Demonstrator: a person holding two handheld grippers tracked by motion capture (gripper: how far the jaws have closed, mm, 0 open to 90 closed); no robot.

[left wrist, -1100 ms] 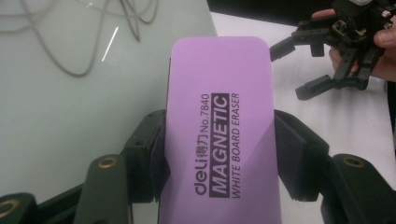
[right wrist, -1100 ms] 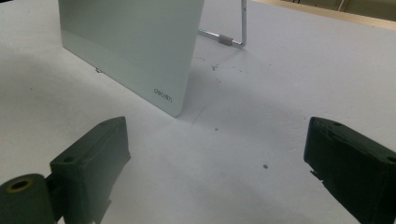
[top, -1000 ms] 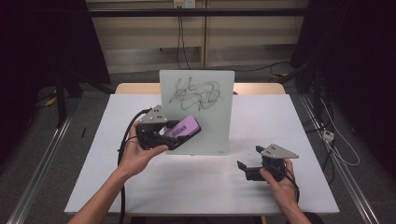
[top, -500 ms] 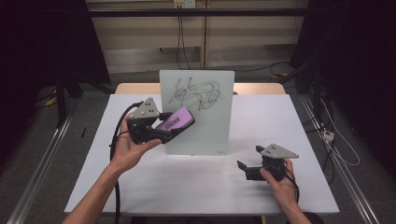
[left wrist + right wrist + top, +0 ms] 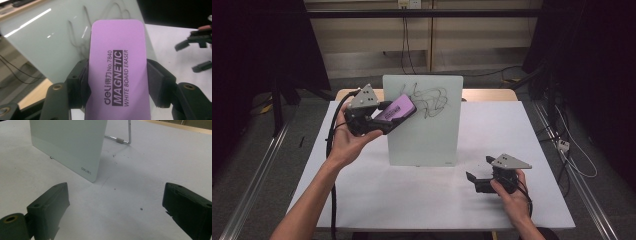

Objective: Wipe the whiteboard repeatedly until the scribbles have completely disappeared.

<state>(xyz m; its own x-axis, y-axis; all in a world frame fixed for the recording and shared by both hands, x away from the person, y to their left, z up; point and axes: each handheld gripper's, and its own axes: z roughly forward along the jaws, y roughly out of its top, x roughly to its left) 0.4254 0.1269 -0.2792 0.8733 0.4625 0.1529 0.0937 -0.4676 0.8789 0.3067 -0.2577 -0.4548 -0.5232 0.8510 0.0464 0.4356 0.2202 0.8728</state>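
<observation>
High view: the left gripper [image 5: 384, 116] is raised off the white table [image 5: 362, 200], clamping a purple magnetic whiteboard eraser [image 5: 395, 109] whose far end lies against the upper left of the upright glass whiteboard [image 5: 424, 132], beside its black scribbles [image 5: 428, 100]. Right gripper [image 5: 479, 179] rests low near the board's lower right corner, its 2 jaws wide apart and empty.

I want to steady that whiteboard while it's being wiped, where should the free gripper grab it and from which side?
Probably the whiteboard at its bare right edge, low down, coming in from the right with the open right gripper. The board stands upright and thin, and the eraser works the top left.
</observation>
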